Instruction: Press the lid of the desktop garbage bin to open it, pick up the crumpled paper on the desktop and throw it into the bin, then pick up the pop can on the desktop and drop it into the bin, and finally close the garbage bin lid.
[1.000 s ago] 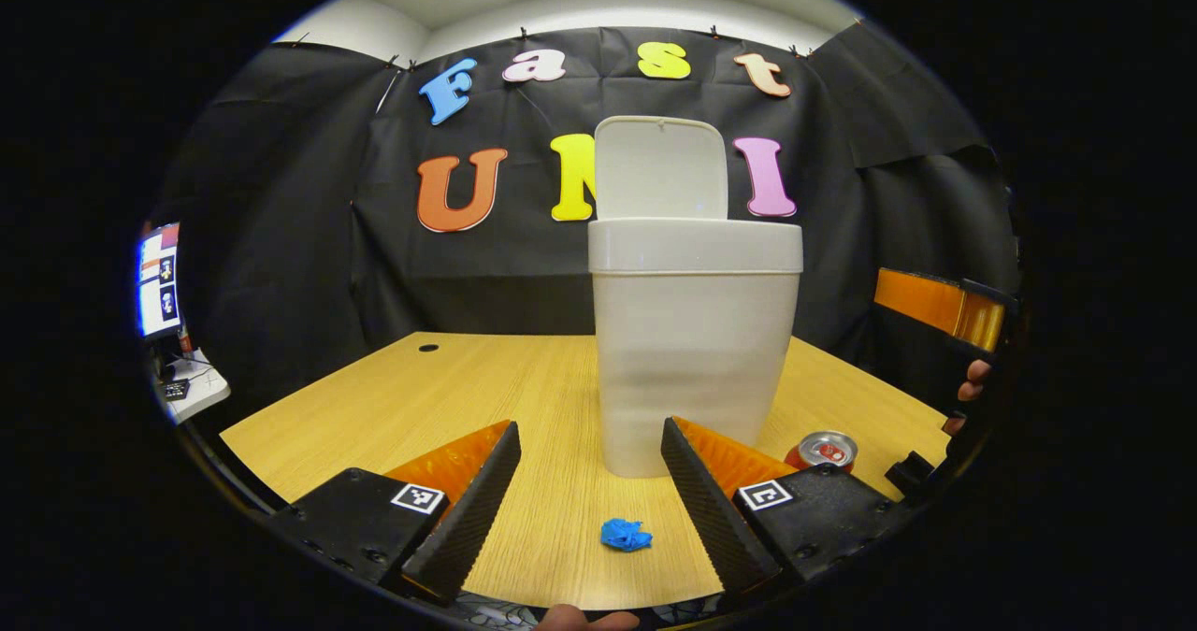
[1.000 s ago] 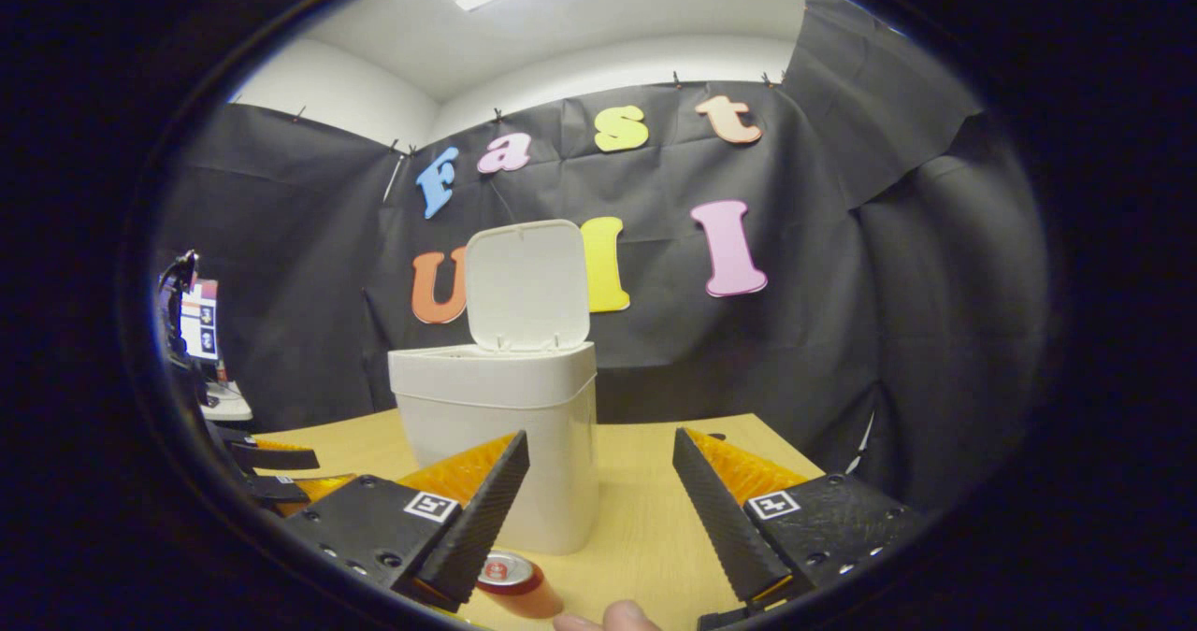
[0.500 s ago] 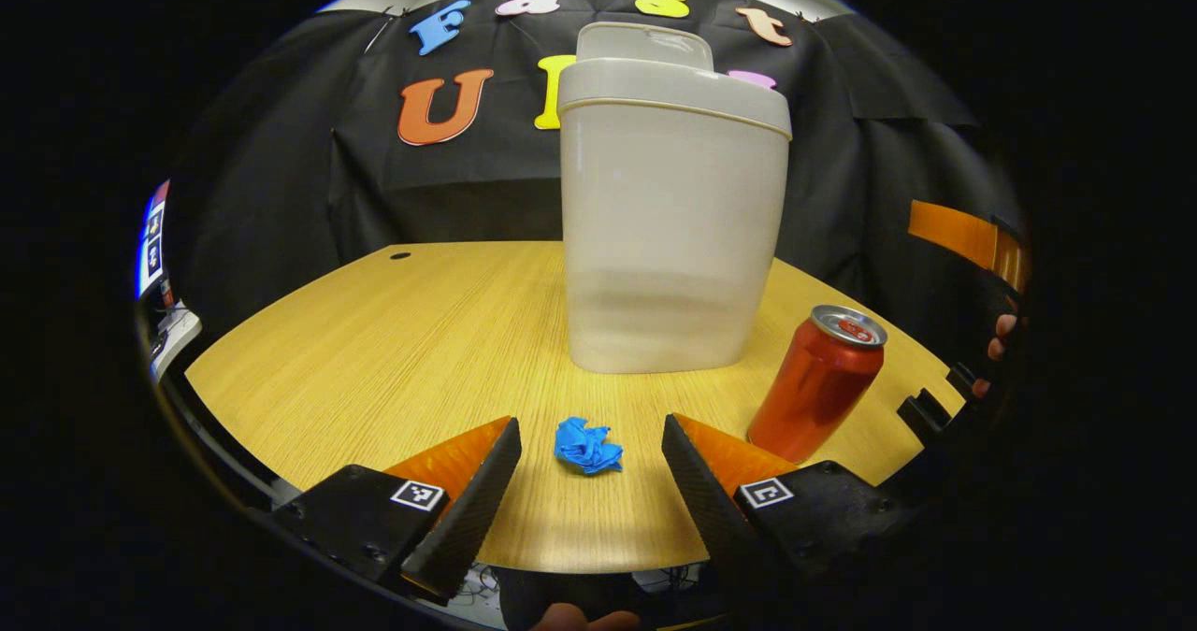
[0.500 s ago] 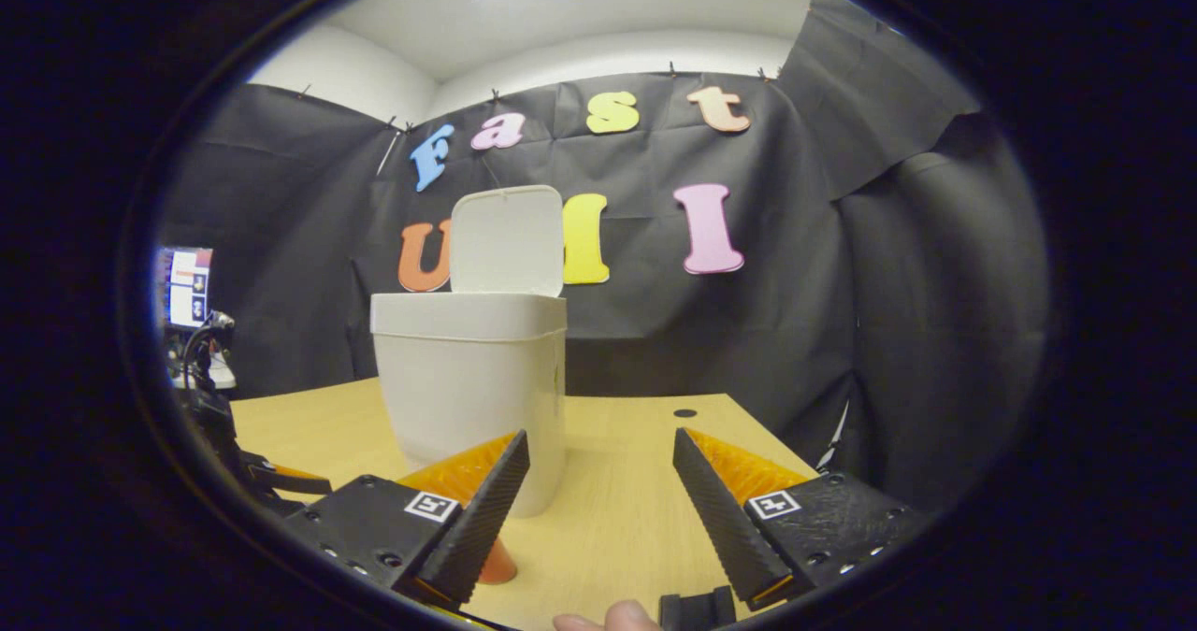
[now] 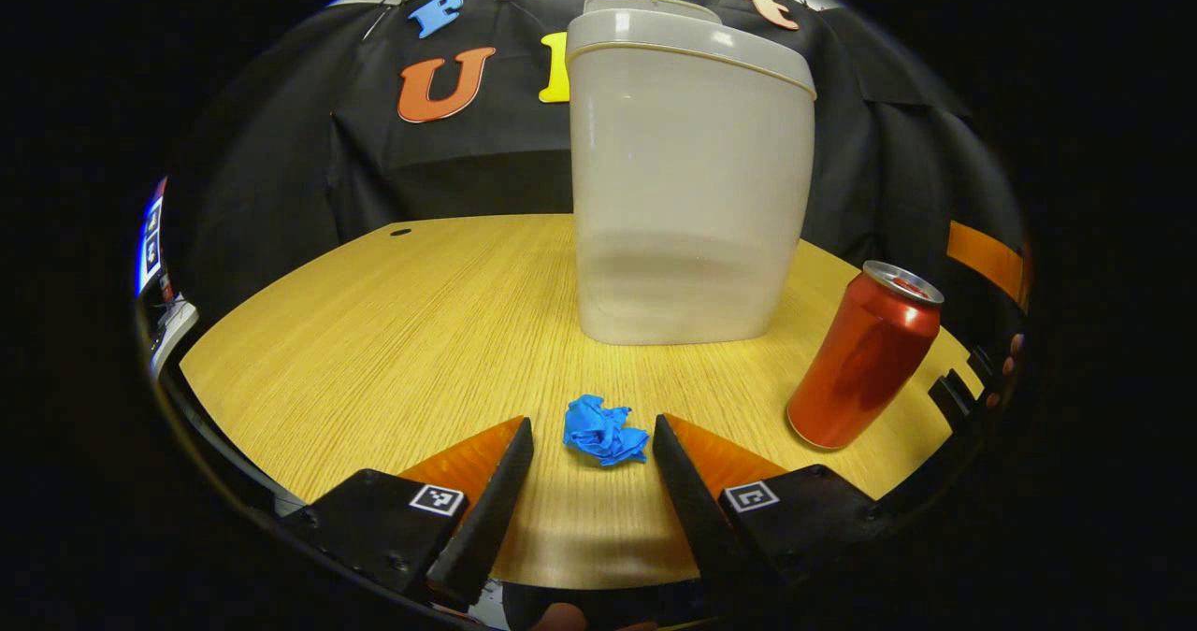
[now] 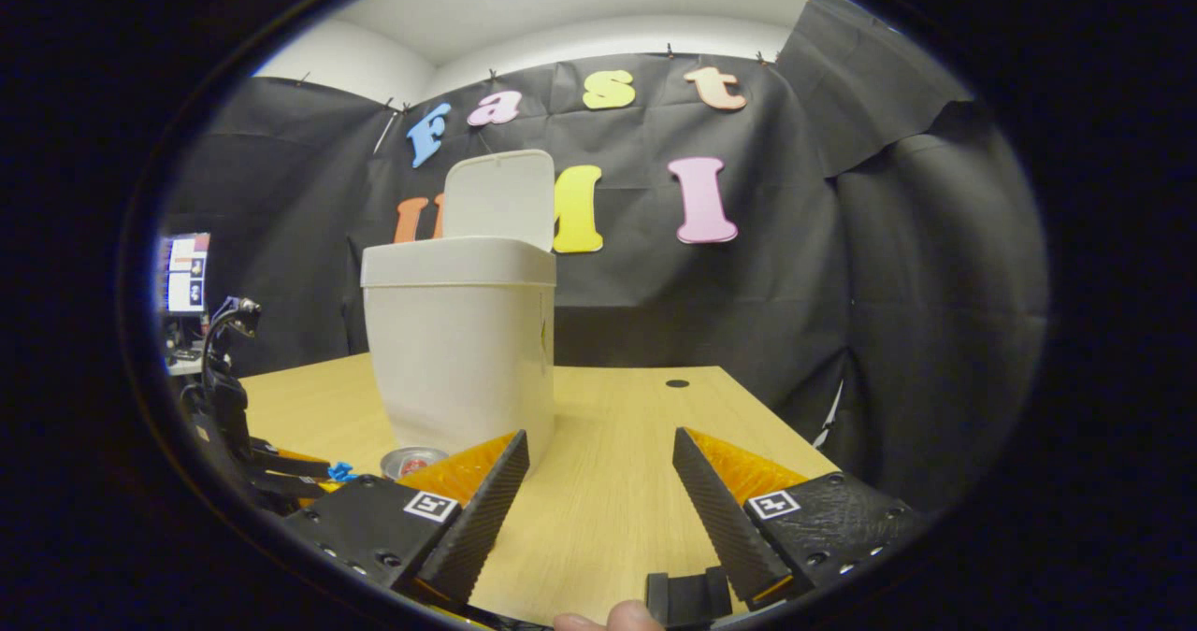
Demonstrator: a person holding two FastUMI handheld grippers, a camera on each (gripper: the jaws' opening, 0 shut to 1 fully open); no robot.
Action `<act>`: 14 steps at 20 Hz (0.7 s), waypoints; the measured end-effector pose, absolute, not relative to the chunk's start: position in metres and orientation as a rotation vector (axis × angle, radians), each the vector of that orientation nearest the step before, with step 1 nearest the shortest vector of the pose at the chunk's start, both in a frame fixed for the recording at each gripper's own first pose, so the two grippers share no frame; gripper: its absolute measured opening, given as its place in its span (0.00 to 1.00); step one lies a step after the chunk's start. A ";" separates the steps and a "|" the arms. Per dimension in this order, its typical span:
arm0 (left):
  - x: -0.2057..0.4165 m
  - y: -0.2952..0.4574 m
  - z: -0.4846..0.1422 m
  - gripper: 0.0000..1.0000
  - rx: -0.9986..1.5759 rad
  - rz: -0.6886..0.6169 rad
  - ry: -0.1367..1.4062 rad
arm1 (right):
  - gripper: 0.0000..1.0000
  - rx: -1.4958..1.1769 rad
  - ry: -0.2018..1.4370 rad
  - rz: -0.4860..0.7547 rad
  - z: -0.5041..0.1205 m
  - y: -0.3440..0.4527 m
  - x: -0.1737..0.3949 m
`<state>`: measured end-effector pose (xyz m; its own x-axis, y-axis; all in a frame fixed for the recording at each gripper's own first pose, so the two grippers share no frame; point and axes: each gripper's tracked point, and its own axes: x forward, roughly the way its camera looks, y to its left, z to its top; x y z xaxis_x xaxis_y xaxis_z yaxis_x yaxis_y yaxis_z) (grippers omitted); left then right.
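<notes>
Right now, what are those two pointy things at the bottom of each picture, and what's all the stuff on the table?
Those are the fingers of a grabbing tool. A person holds one in each hand, and a camera rides on each, so each picture looks out from its own tool. In the left gripper view, the left tool is open and empty, with the blue crumpled paper lying just ahead between its fingertips. Behind it on the wooden table stand a white bin and an upright red can. In the right gripper view, the right tool is open and empty too, and the bin's lid stands open.
</notes>
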<state>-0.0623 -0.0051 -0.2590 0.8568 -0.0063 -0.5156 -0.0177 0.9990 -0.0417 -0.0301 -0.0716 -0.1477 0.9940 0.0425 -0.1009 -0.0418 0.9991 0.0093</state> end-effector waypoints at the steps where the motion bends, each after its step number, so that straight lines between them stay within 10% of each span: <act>1: -0.062 -0.005 -0.259 0.84 -0.037 0.007 0.532 | 0.96 0.009 0.114 0.046 -0.153 -0.071 -0.031; 14: -0.059 -0.004 -0.258 0.37 -0.003 0.010 0.508 | 0.96 0.048 0.137 0.091 -0.176 -0.054 -0.073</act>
<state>-0.0591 -0.0041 -0.2575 0.8739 0.0086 -0.4861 -0.0100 0.9999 -0.0003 -0.0731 -0.0542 -0.1758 0.9866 0.0935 -0.1338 -0.0870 0.9948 0.0538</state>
